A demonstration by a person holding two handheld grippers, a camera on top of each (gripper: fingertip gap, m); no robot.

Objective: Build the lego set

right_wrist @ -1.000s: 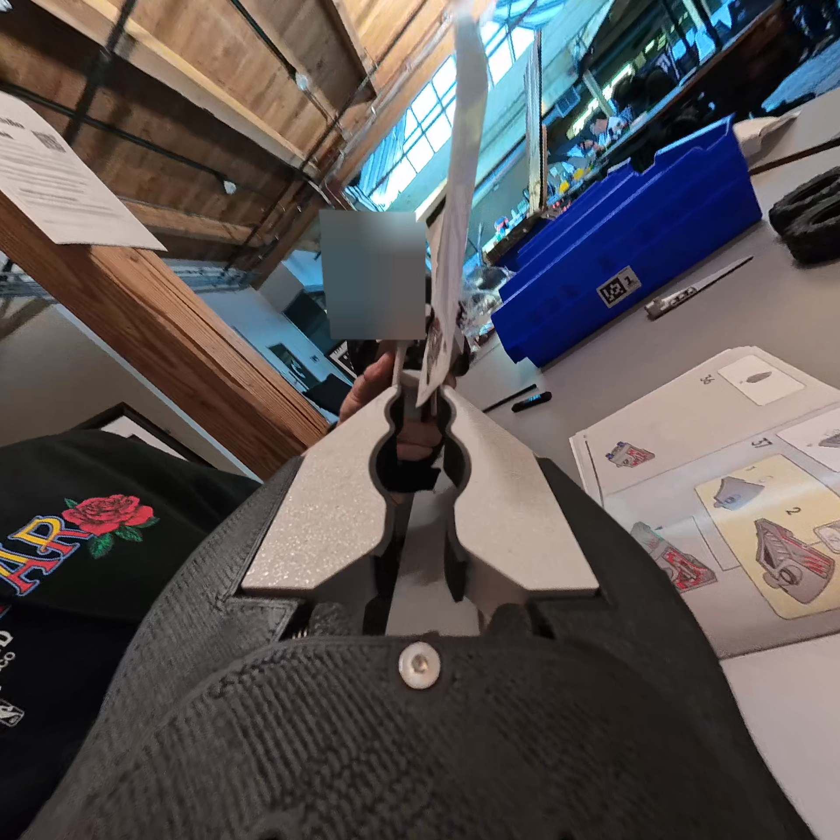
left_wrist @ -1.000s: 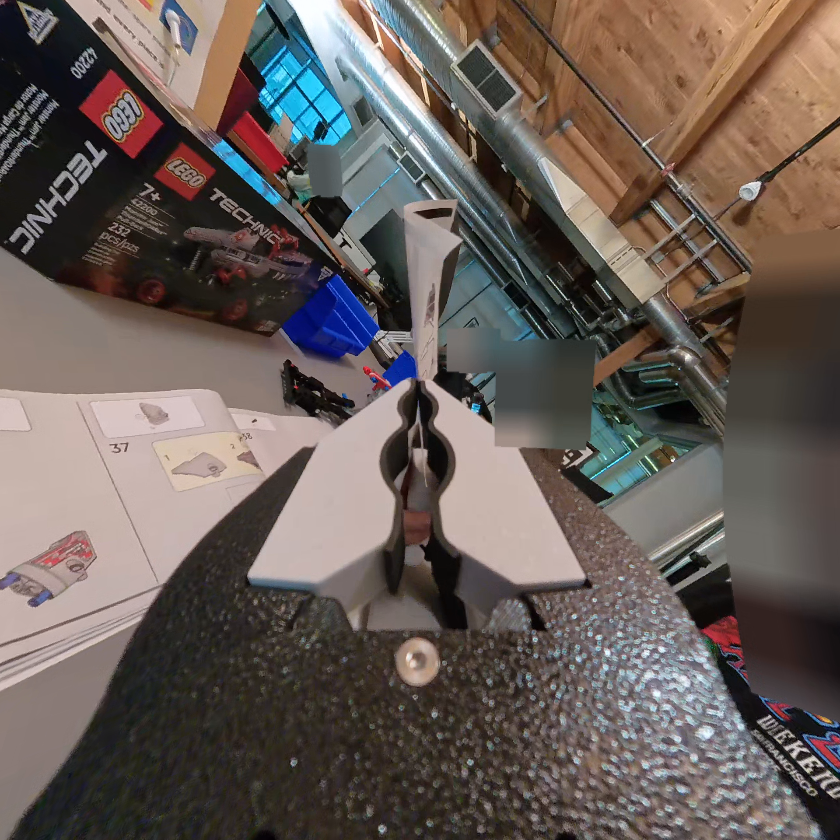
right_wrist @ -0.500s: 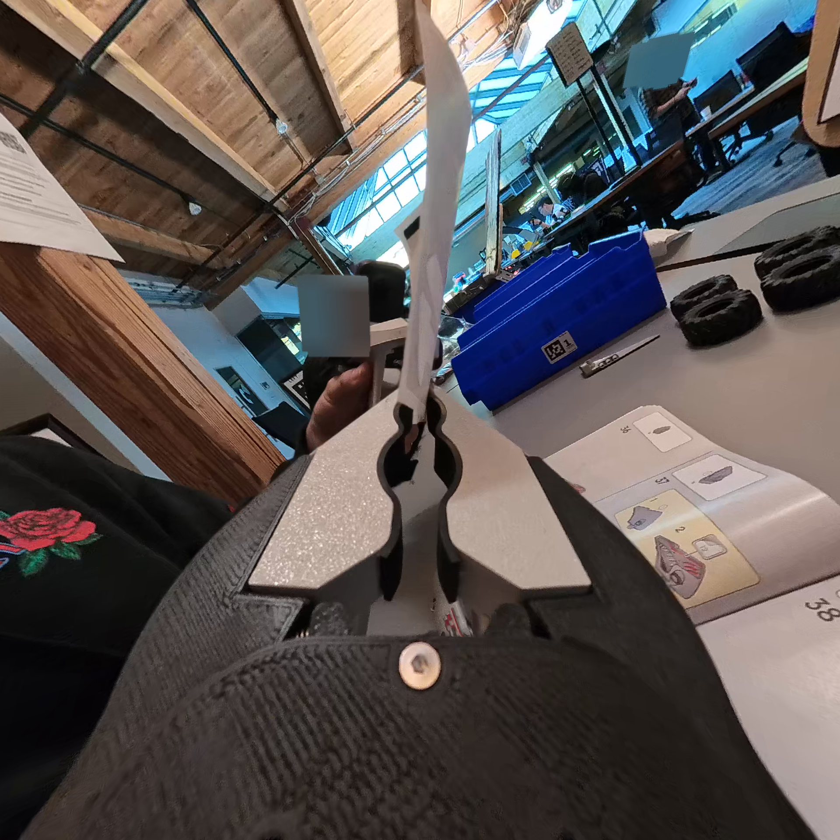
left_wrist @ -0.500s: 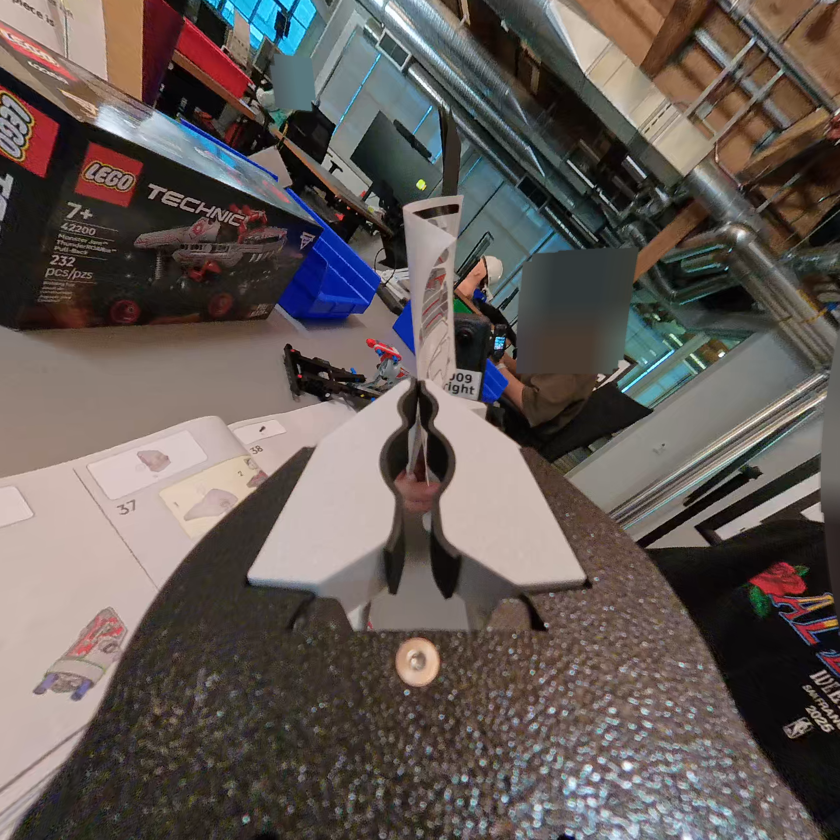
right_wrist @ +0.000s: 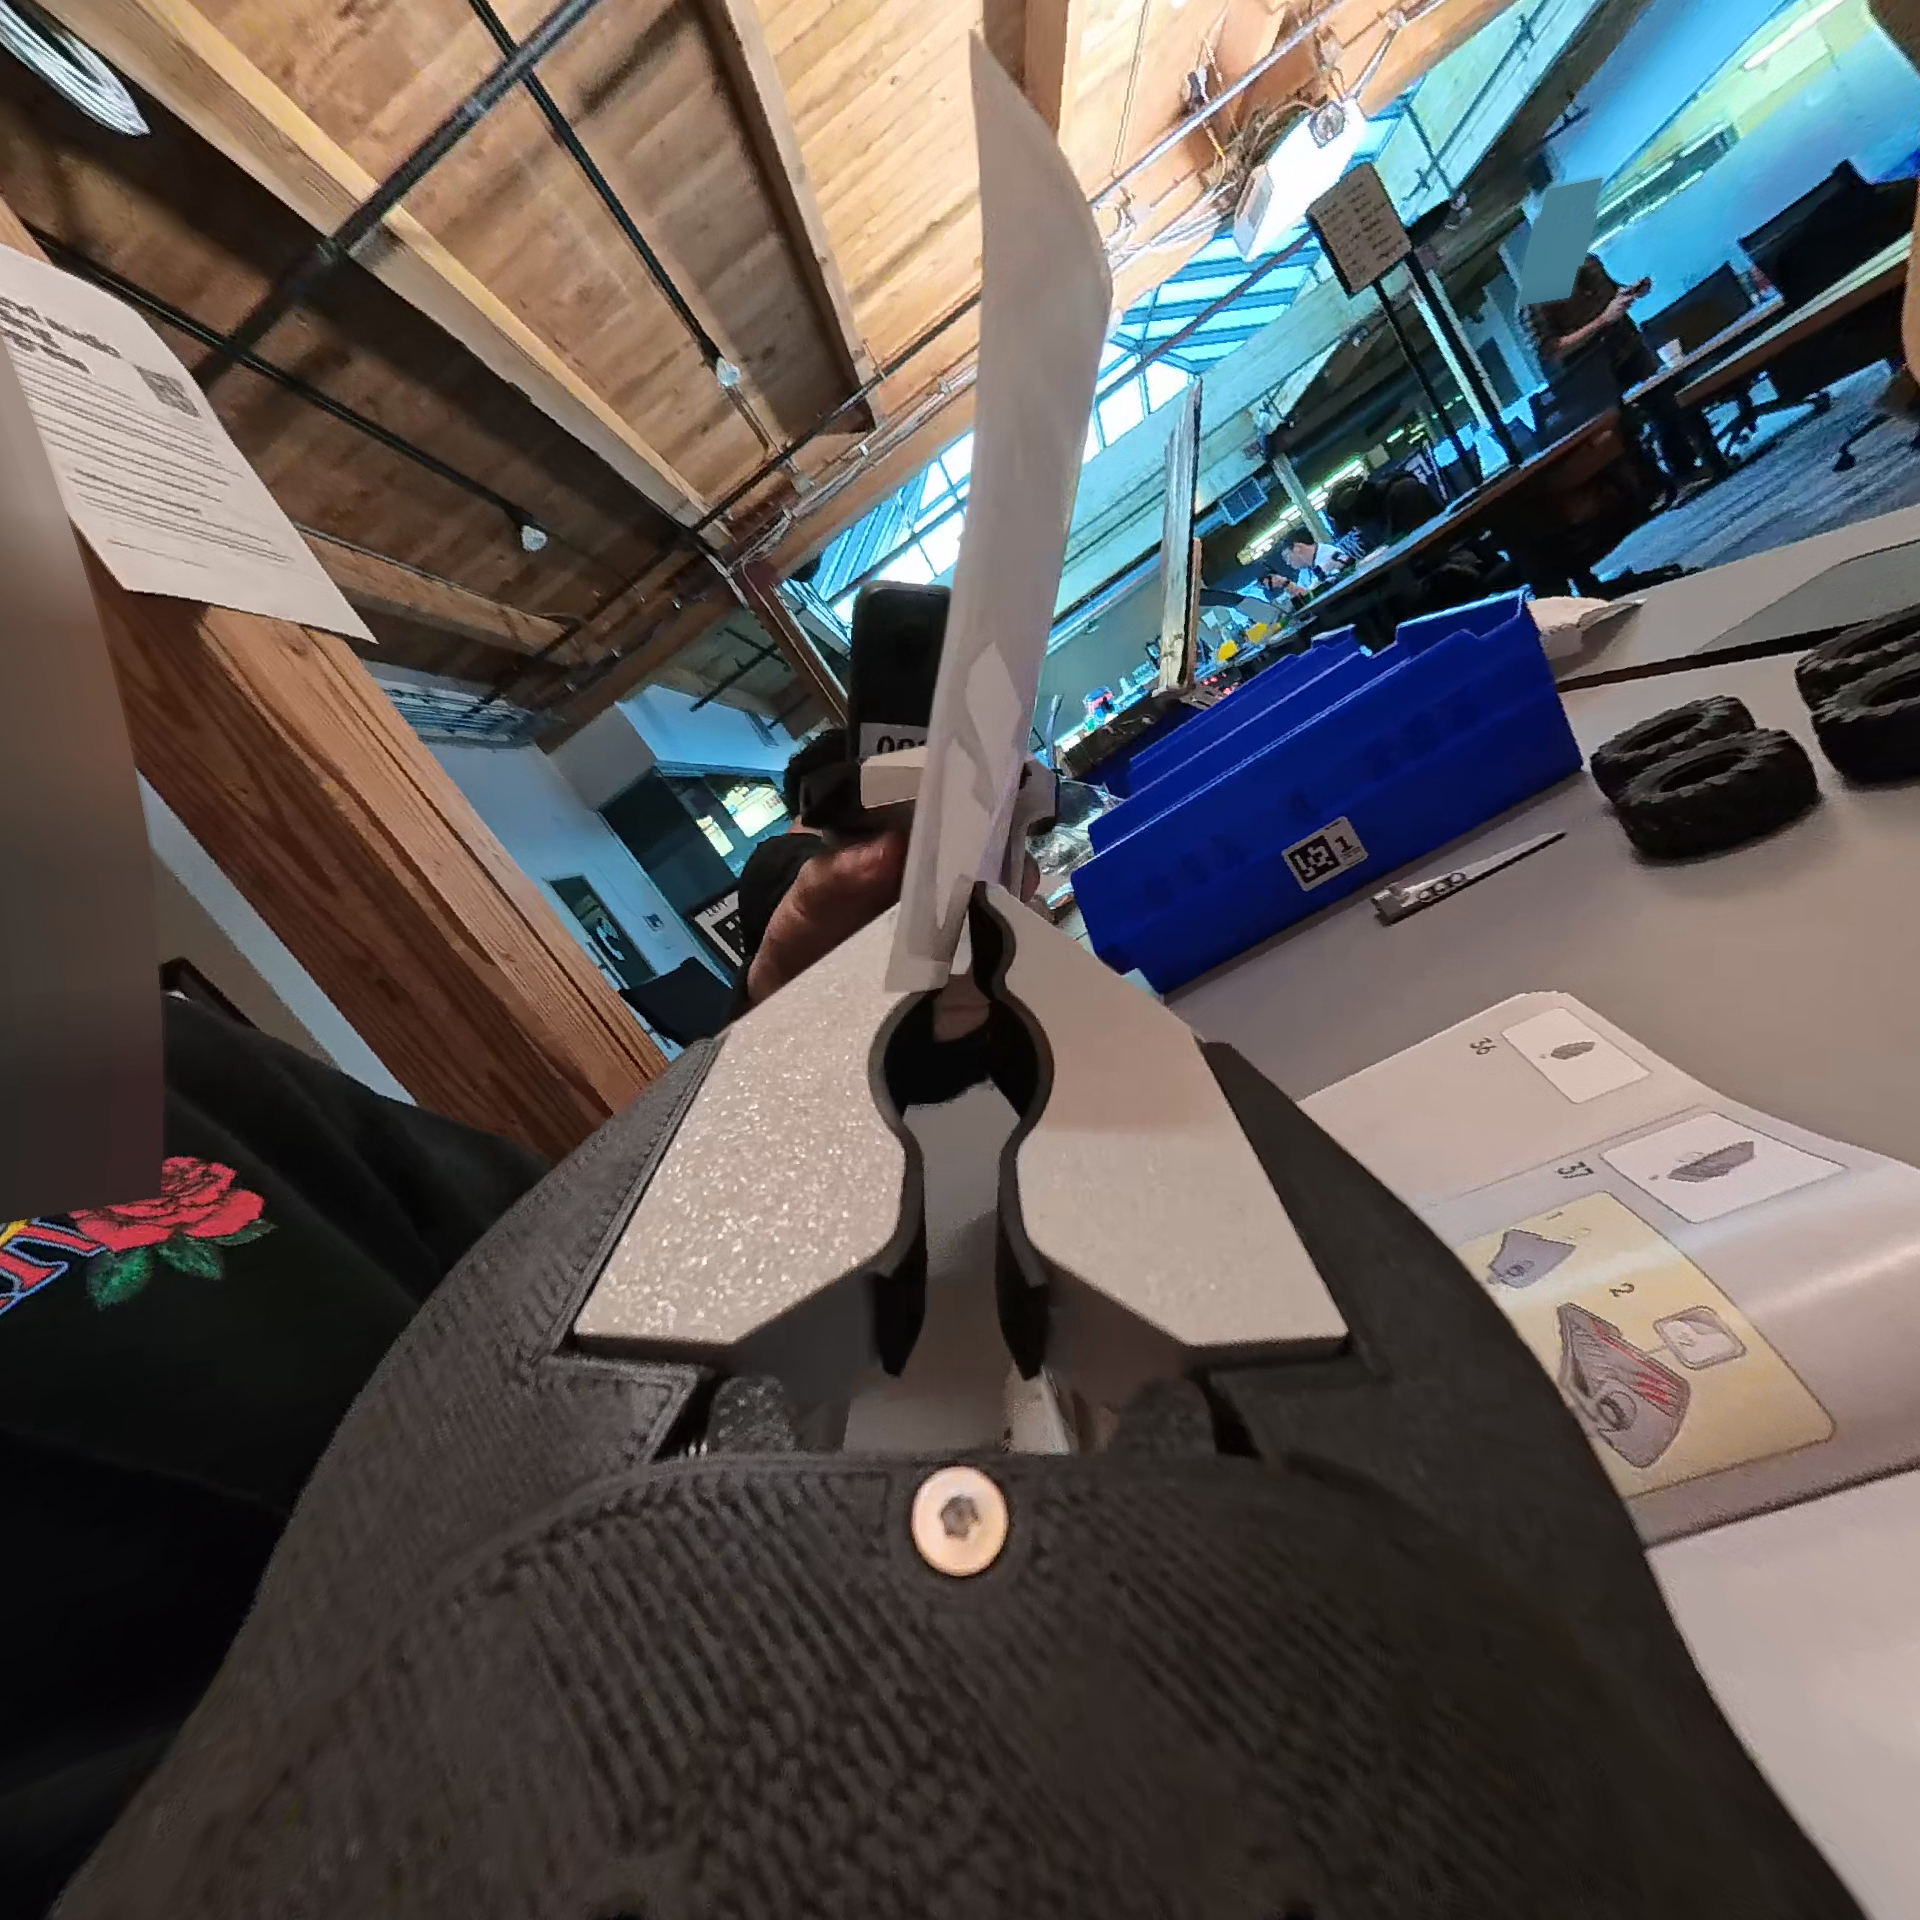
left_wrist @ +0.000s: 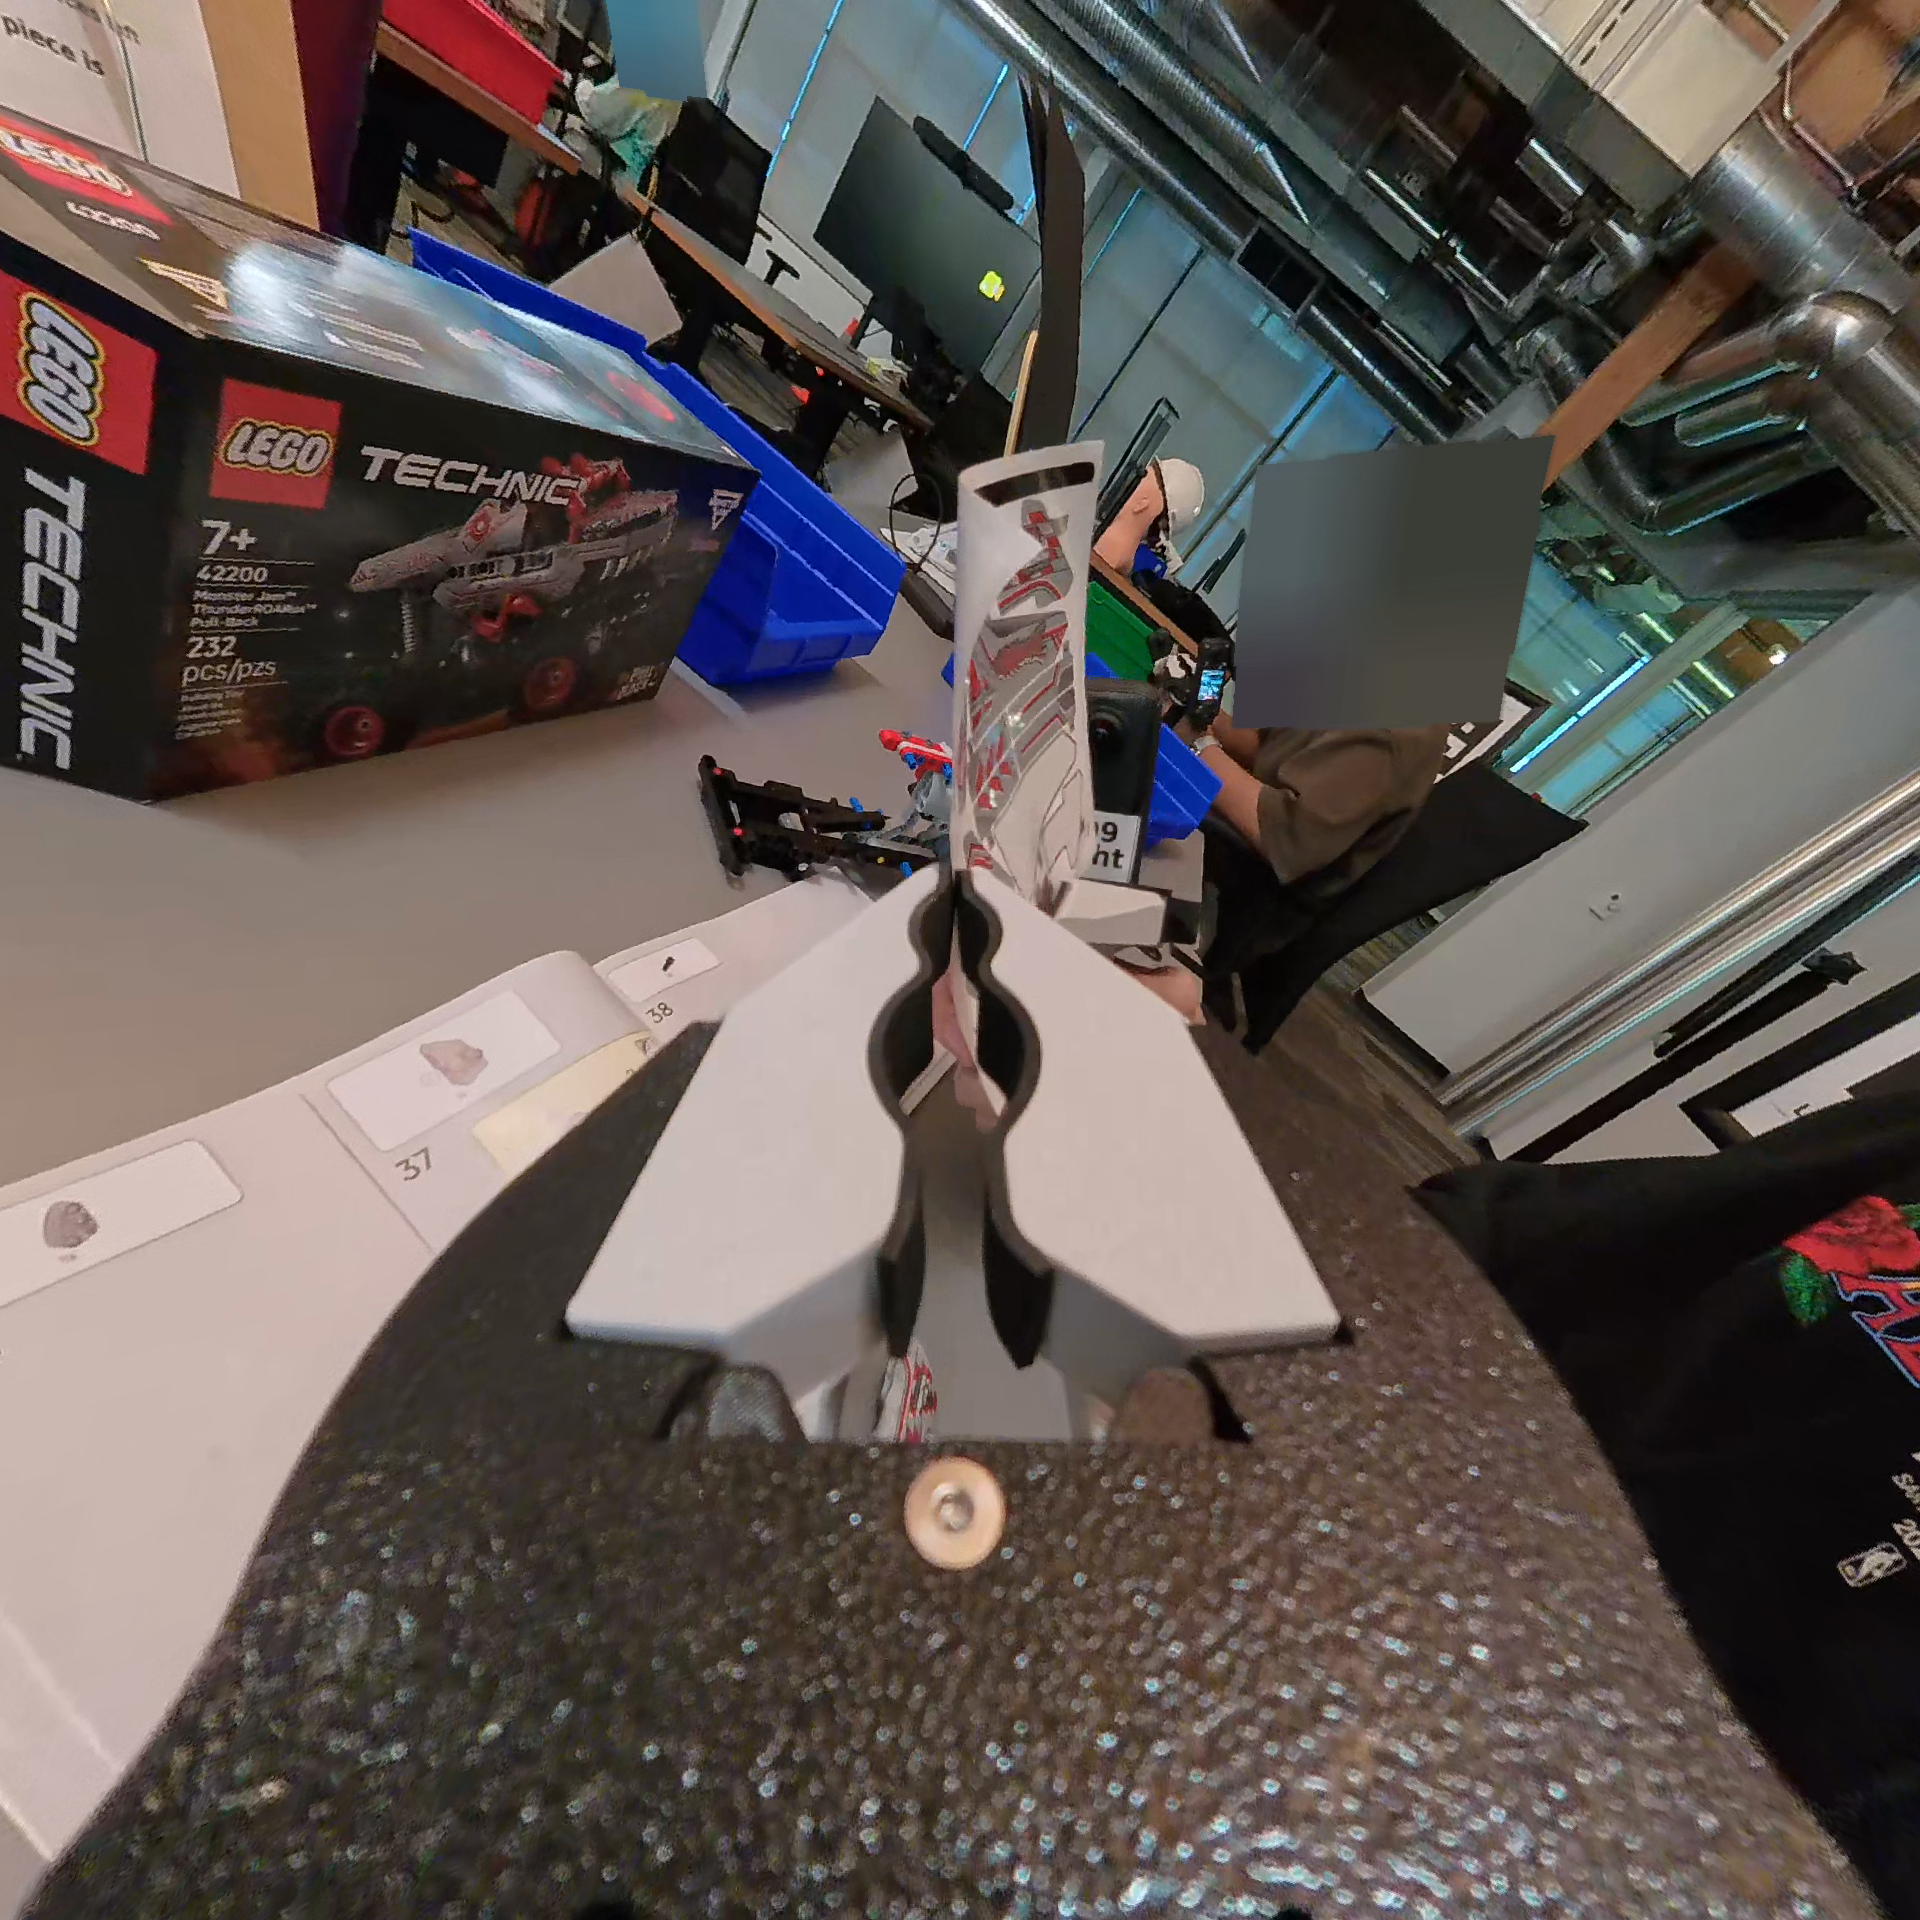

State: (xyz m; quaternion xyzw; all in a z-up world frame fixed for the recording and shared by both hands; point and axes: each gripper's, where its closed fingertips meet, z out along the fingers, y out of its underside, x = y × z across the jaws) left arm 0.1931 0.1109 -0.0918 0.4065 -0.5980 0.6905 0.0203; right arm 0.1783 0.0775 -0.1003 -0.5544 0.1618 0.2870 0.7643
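My left gripper [left_wrist: 954, 894] is shut on the lower edge of a sticker sheet [left_wrist: 1023, 686] with red and grey prints, held upright above the table. My right gripper [right_wrist: 971, 914] is shut on the same sheet, whose white back [right_wrist: 1023, 520] faces that camera. The two grippers face each other close together: the right one shows just beyond the sheet in the left wrist view [left_wrist: 1127, 914], the left one in the right wrist view [right_wrist: 899, 769]. A partly built black chassis [left_wrist: 790, 821] lies on the grey table. The instruction booklet [left_wrist: 260, 1143] lies open below, and also shows in the right wrist view [right_wrist: 1610, 1247].
The set's box [left_wrist: 312, 540] stands at the left, blue bins [left_wrist: 790, 582] behind it. In the right wrist view a blue bin [right_wrist: 1330, 810], black tyres [right_wrist: 1704, 779] and a thin grey piece [right_wrist: 1465, 883] lie on the table. A wooden post [right_wrist: 343, 852] stands at the left. A person sits beyond. My hands' fingertips stand some 5 centimeters from each other.
Both grippers have tilted down from the ceiling toward the table while holding the sheet. The sheet's printed side has turned into the left wrist view.
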